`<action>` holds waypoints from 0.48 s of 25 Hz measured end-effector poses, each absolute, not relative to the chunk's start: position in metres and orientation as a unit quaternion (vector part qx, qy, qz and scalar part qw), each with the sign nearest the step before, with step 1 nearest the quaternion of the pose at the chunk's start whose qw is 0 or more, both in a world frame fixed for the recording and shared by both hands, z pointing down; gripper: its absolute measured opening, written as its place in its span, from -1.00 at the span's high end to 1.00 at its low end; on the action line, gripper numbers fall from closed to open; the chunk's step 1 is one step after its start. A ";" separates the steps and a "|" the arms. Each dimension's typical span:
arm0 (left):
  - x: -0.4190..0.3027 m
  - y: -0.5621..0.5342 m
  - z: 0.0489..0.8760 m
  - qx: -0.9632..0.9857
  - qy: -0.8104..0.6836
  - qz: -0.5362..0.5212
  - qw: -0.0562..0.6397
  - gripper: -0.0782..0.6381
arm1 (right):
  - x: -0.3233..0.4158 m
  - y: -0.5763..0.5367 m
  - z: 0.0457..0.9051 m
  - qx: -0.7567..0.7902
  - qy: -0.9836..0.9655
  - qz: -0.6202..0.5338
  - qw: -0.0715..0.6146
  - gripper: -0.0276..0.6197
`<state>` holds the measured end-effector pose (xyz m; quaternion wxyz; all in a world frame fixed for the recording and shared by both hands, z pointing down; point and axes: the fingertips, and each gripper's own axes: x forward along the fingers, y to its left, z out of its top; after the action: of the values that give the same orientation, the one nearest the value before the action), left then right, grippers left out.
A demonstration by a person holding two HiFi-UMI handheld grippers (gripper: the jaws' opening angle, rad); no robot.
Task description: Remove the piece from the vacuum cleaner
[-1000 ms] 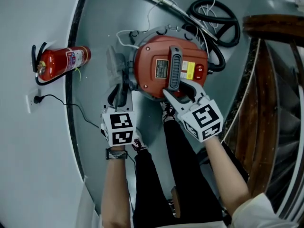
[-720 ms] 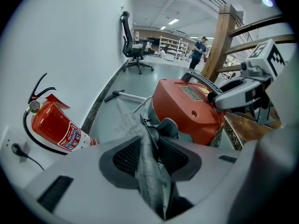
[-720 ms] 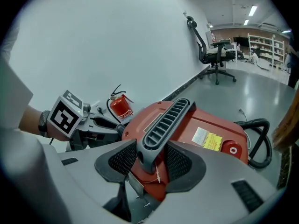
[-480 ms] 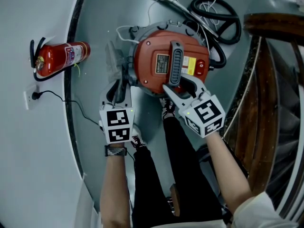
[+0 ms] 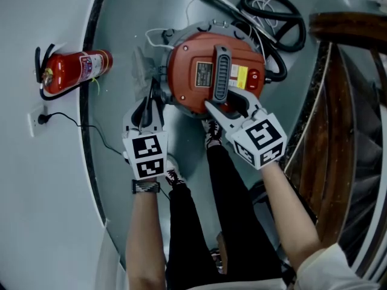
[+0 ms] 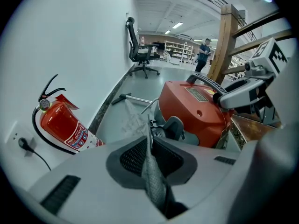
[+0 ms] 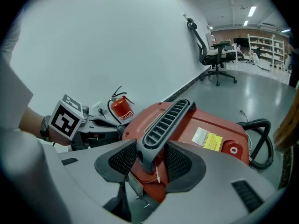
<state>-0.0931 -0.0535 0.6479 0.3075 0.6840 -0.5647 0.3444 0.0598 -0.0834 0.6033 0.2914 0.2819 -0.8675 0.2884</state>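
Observation:
A red-lidded vacuum cleaner (image 5: pixel 196 71) stands on the grey floor below me, with a grey ribbed handle (image 5: pixel 221 77) across its top. My right gripper (image 5: pixel 228 106) is at the handle's near end, and its pads (image 7: pixel 122 158) press on the handle (image 7: pixel 163 122) from both sides. My left gripper (image 5: pixel 149 101) is at the vacuum's left side. Its jaws have just been closing, and a thin grey strip-like piece (image 6: pixel 150 157) by the vacuum's side fitting (image 6: pixel 174 127) is now pinched between the pads. What this piece joins to is hidden.
A red fire extinguisher (image 5: pixel 72 71) lies by the white wall, near a socket with a plugged cable (image 5: pixel 41 119). A black hose (image 5: pixel 272 17) coils behind the vacuum. A wooden stair rail (image 5: pixel 344 101) runs at the right. My legs (image 5: pixel 230 210) are just below the vacuum.
The left gripper's jaws have come together on the thin grey piece at the vacuum's left side. The right gripper has stayed on the handle.

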 end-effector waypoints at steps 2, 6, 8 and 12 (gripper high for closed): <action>-0.095 -0.053 0.648 0.679 -0.572 0.346 0.305 0.67 | 0.060 -0.084 0.604 0.282 -0.867 0.288 0.292 0.31; -0.096 -0.053 0.648 0.669 -0.583 0.349 0.302 0.67 | 0.061 -0.083 0.604 0.278 -0.868 0.290 0.291 0.31; -0.098 -0.053 0.648 0.665 -0.588 0.348 0.300 0.67 | 0.061 -0.083 0.604 0.277 -0.869 0.290 0.289 0.31; -0.109 -0.051 0.649 0.648 -0.605 0.339 0.315 0.67 | 0.061 -0.083 0.604 0.276 -0.871 0.288 0.288 0.31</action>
<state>-0.1092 -0.0510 0.6487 0.3149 0.6482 -0.6046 0.3393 0.0613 -0.0831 0.6036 0.2878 0.2763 -0.8707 0.2877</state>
